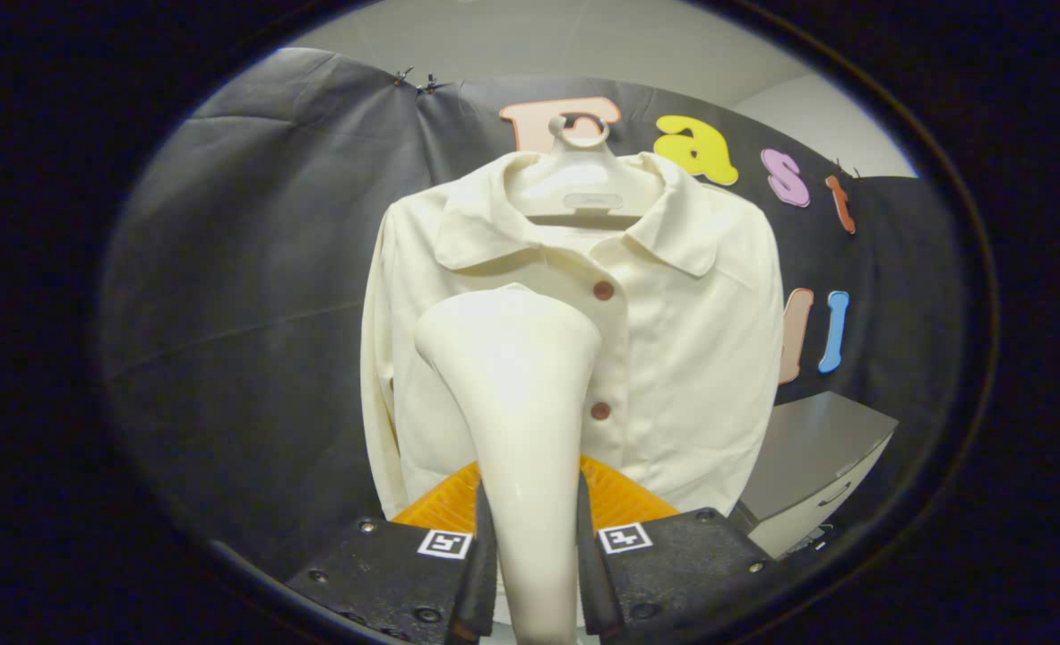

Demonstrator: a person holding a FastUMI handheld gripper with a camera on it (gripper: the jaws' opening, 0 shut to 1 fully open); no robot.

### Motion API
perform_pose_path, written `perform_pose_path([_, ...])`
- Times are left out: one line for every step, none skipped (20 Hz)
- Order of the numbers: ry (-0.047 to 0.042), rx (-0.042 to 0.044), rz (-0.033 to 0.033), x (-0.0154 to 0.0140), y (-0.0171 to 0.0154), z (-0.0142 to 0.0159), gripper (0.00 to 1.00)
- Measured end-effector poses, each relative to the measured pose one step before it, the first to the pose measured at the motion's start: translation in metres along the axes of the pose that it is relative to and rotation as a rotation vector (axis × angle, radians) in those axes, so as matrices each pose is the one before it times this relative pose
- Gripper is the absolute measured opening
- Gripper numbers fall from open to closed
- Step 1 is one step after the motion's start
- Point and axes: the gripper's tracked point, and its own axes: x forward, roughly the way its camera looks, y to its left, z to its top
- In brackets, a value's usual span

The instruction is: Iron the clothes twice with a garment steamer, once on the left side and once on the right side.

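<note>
A cream button-up shirt (682, 358) hangs on a pale hanger (579, 184) against the black cloth wall, facing me. My gripper (534, 546) is shut on the handle of a cream garment steamer (516, 385), both fingers pressing its sides. The steamer's flared head rises ahead of the fingers, in front of the shirt's left half just beside the button placket. Whether the head touches the cloth I cannot tell. Two reddish buttons (603, 290) show to the right of the head.
A grey cabinet (816, 457) with a drawer stands to the right, below the shirt's sleeve. The black cloth wall (252, 296) spreads wide behind and left of the shirt.
</note>
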Motion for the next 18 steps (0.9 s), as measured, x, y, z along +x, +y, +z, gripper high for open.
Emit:
perform_pose_path([0.02008, -0.01927, 0.00301, 0.0073, 0.00319, -0.00793, 0.37])
perform_pose_path([0.00424, -0.02025, -0.01282, 0.00334, -0.00003, -0.00522, 0.37])
perform_pose_path([-0.00889, -0.00648, -0.01435, 0.00293, 0.00012, -0.00375, 0.37])
perform_pose_path([-0.00161, 0.00611, -0.00696, 0.00118, 0.00167, -0.0069, 0.37])
perform_pose_path([-0.00695, 0.00549, 0.00014, 0.00141, 0.00248, -0.00517, 0.37])
perform_pose_path([-0.00273, 0.00834, 0.00487, 0.00403, 0.0011, -0.00469, 0.37])
perform_pose_path([0.00111, 0.0066, 0.00135, 0.00289, 0.00221, -0.00643, 0.38])
perform_pose_path([0.0034, -0.0062, -0.00483, 0.00116, 0.00039, -0.00849, 0.38])
perform_pose_path([0.01449, -0.01085, -0.01195, 0.00025, 0.00009, -0.00997, 0.38])
perform_pose_path([0.02592, -0.01546, -0.01483, 0.0008, 0.00001, -0.01356, 0.38])
perform_pose_path([0.03027, -0.01693, -0.01566, 0.00192, -0.00078, -0.01235, 0.38])
perform_pose_path([0.0266, -0.01319, -0.01313, 0.00147, -0.00018, -0.01272, 0.39])
perform_pose_path([0.0141, -0.00146, -0.00209, 0.0022, 0.00144, -0.00986, 0.39])
perform_pose_path([0.00239, 0.00877, 0.0011, 0.00283, 0.00285, -0.00914, 0.39])
perform_pose_path([0.00469, 0.01265, -0.00245, 0.00244, 0.00087, -0.0095, 0.39])
perform_pose_path([0.01459, 0.00995, -0.00558, 0.00311, -0.00007, -0.01085, 0.39])
perform_pose_path([0.03222, 0.00403, -0.00583, 0.00248, 0.00123, -0.01447, 0.39])
perform_pose_path([0.02803, -0.0014, -0.01134, 0.00162, -0.0003, -0.01393, 0.39])
